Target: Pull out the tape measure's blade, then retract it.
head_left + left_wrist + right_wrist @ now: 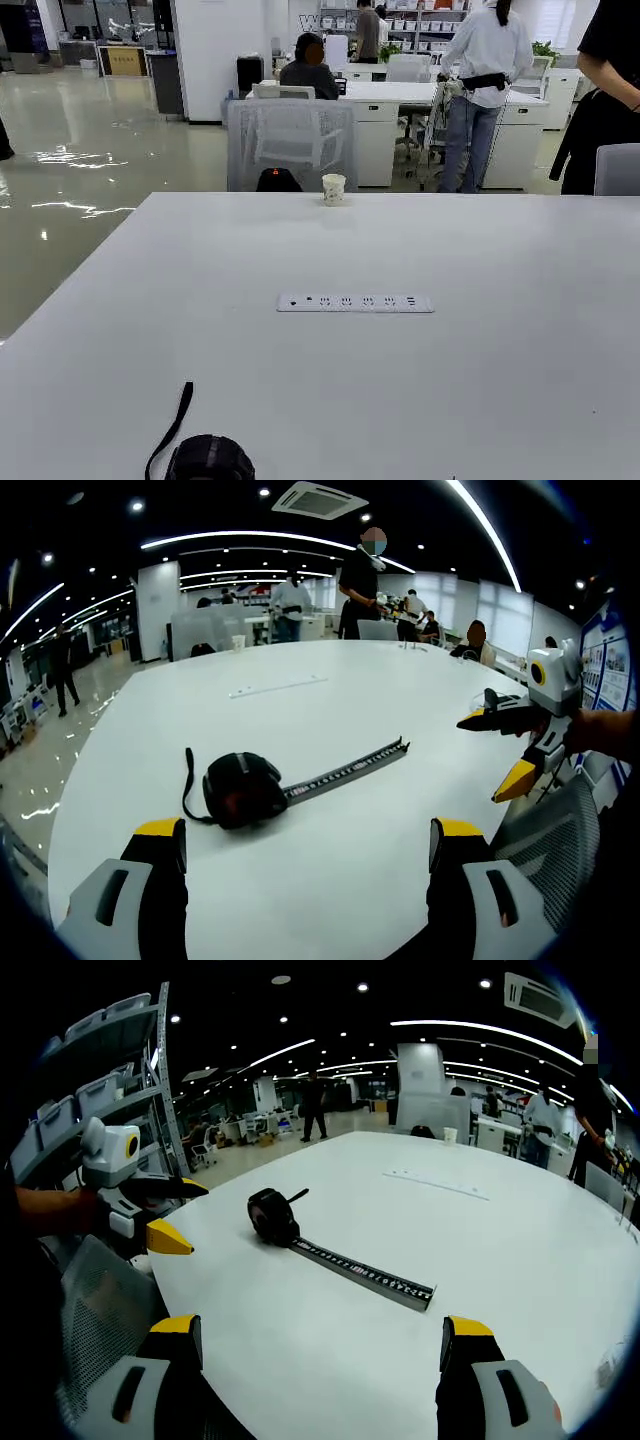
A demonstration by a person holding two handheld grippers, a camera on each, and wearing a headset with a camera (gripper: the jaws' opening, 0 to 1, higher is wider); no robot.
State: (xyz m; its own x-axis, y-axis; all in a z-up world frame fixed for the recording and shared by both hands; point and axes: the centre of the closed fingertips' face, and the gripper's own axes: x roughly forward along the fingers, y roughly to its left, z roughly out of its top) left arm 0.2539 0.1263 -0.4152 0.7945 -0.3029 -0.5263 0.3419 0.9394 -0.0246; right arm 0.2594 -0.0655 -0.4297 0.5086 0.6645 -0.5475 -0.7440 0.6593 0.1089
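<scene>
The left gripper (305,842) has two black jaws capped with yellow tips. Each jaw rises from a pale grey moulded body with a dark oblong slot. The right gripper (322,1328) is built alike, with black jaws, yellow caps and grey slotted bodies. Seen side-on, its yellow tips taper to wedges.
</scene>
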